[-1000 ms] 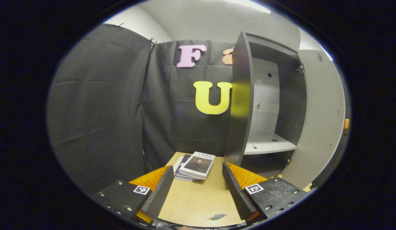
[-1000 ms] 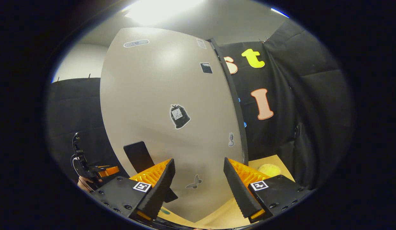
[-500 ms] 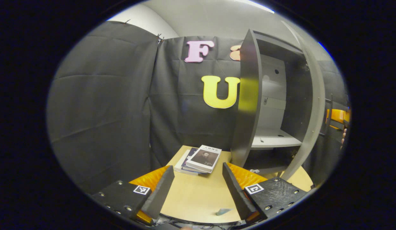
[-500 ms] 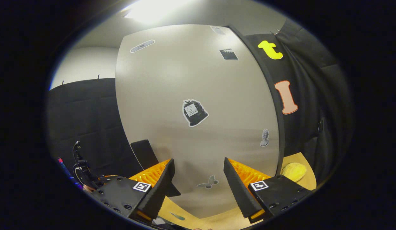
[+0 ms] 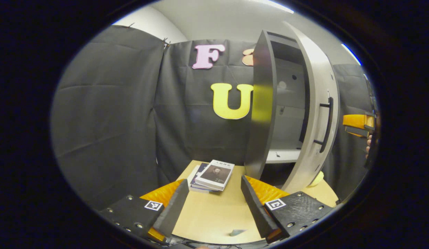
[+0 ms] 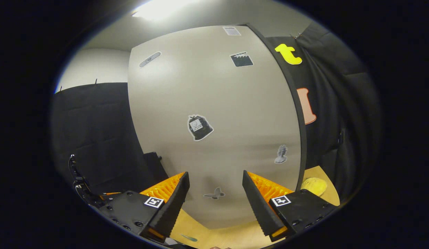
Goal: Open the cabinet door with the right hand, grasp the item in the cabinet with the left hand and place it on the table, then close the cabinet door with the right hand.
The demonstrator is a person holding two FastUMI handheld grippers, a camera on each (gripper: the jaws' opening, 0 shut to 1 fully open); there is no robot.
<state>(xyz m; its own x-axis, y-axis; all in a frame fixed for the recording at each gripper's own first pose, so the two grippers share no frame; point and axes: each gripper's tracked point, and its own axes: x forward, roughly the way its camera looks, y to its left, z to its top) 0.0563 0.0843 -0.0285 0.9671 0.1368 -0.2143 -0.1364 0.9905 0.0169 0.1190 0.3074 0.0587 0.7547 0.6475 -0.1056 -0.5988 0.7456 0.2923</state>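
Cabinet door (image 5: pixel 316 114) partly open; both grippers empty, books (image 5: pixel 211 175) on the table (image 5: pixel 214 214).

Left gripper (image 5: pixel 214 204): jaws apart, nothing between them, held over the near part of the table. Books: a small stack lying flat at the far side of the table, just left of the dark cabinet (image 5: pixel 262 110) side panel. Door: pale, with a dark bar handle (image 5: pixel 326 124) on its front, standing at an angle before the cabinet, whose pale shelf (image 5: pixel 281 155) shows in the gap. Yellow object (image 5: pixel 317 179): on the table behind the door's lower edge. Right gripper (image 6: pixel 214 200): jaws apart, empty, close before the door's stickered face (image 6: pixel 214 121); whether it touches the door cannot be told.
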